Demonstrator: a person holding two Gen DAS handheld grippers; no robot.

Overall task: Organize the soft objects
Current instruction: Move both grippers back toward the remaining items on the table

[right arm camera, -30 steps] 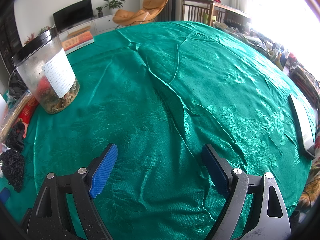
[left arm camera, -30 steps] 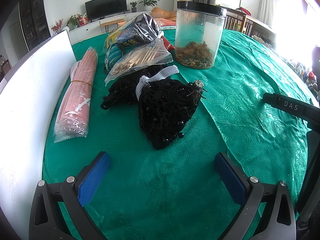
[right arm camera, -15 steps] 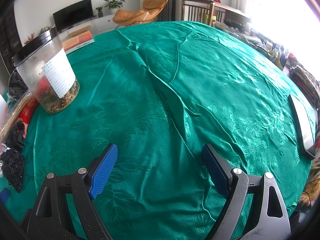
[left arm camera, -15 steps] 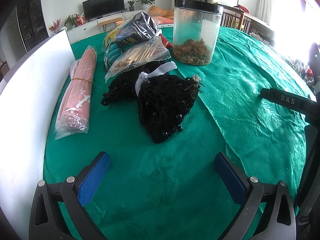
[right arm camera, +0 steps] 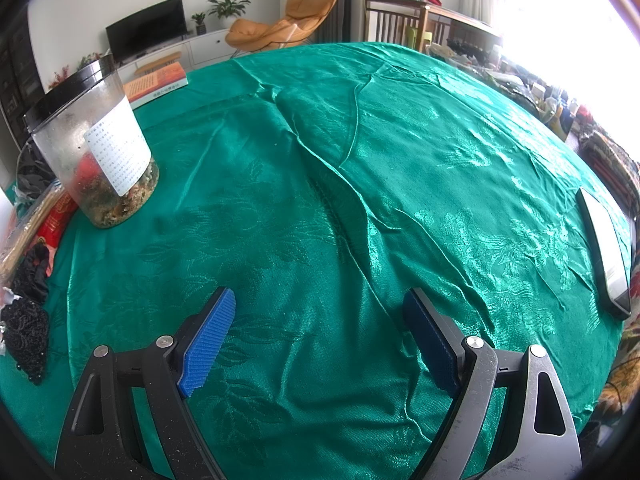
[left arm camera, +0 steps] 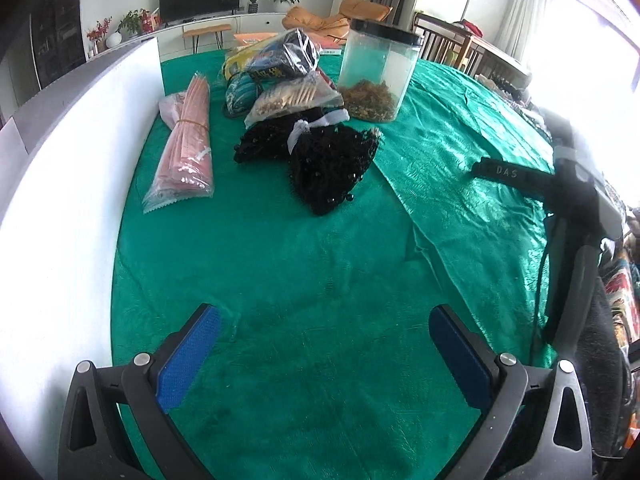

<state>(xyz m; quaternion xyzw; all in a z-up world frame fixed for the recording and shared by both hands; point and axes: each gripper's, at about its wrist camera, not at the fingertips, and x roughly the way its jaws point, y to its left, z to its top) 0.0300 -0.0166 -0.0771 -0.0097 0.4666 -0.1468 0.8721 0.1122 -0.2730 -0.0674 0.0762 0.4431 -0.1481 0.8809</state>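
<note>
I see the worktop (left arm camera: 304,264) under a green patterned cloth (right arm camera: 360,184), creased in long folds, filling both wrist views. Along its left edge in the left wrist view stands a white board (left arm camera: 68,184). Near the far side sits a clear jar with a black lid (left arm camera: 378,74), dried bits lying in its bottom; the right wrist view shows the same jar at far left with a white label. Just left of the jar is a heap of plastic bags (left arm camera: 280,76), and beside the board lies a long pink bundle in a clear wrapper (left arm camera: 186,148). In front of the bags rests the black beaded mesh piece (left arm camera: 330,168), touching a second black piece (left arm camera: 264,140) and carrying a white band (left arm camera: 316,126) at its top. My left gripper (left arm camera: 324,344) hangs over bare cloth, well short of the black mesh, jaws spread wide with nothing between them. My right gripper (right arm camera: 318,334) hovers over open cloth too, jaws wide and empty. A phone (right arm camera: 606,256) lies at the right edge of the cloth, and a book (right arm camera: 158,84) lies at the far edge behind the jar.
</note>
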